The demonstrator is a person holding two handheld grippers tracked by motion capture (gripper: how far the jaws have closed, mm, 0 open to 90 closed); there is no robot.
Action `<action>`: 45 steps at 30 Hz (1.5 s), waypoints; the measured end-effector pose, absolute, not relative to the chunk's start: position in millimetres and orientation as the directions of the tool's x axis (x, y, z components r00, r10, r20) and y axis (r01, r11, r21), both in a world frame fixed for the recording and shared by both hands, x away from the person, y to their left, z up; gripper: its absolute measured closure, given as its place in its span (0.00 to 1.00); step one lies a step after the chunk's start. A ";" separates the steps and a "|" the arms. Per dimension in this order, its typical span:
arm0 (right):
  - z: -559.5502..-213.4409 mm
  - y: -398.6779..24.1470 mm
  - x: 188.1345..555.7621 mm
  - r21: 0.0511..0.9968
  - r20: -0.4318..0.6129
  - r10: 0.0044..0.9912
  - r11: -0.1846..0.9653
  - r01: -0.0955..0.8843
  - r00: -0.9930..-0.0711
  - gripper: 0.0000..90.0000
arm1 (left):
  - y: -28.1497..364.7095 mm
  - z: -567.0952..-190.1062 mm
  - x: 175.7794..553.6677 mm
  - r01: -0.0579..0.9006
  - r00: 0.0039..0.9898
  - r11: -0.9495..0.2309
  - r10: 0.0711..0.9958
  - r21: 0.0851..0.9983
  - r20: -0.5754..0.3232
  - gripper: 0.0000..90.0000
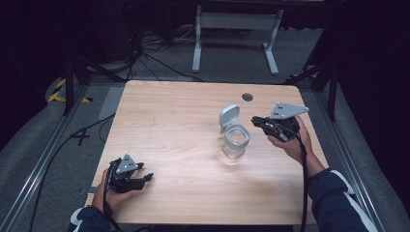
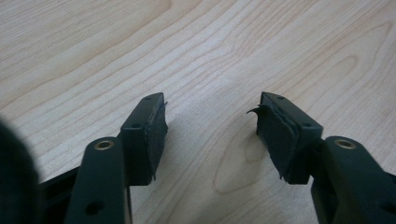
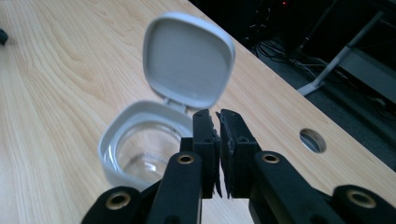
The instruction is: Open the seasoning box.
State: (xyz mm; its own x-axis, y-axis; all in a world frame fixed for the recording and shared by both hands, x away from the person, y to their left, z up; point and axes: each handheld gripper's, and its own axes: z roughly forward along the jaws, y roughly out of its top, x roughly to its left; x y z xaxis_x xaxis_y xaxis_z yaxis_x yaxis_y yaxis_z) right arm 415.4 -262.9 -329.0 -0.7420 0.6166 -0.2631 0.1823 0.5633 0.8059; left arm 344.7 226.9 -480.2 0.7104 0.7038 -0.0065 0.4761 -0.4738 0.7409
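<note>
A clear glass jar (image 1: 235, 141) with a grey rim stands right of the table's middle, its hinged grey lid (image 1: 229, 116) tipped up and back. My right gripper (image 1: 255, 121) hovers just right of the jar, pointing left at it. In the right gripper view its jaws (image 3: 215, 114) stand almost together with nothing between them, close to the jar's (image 3: 140, 149) hinge and below the raised lid (image 3: 189, 60). My left gripper (image 1: 147, 178) rests low near the front left corner of the table. In the left gripper view (image 2: 210, 105) its jaws stand apart over bare wood.
The wooden table (image 1: 183, 111) has a round cable hole (image 1: 247, 96) near its far edge, behind the jar. A white desk frame (image 1: 237, 34) and cables lie on the floor beyond the table. Rails run along both sides.
</note>
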 end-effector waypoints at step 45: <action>-438.6 -406.9 330.4 0.745 -0.167 0.712 0.545 0.385 -0.682 0.46 | 224.9 -481.0 347.0 0.496 0.693 -0.457 0.721 0.738 -0.019 0.36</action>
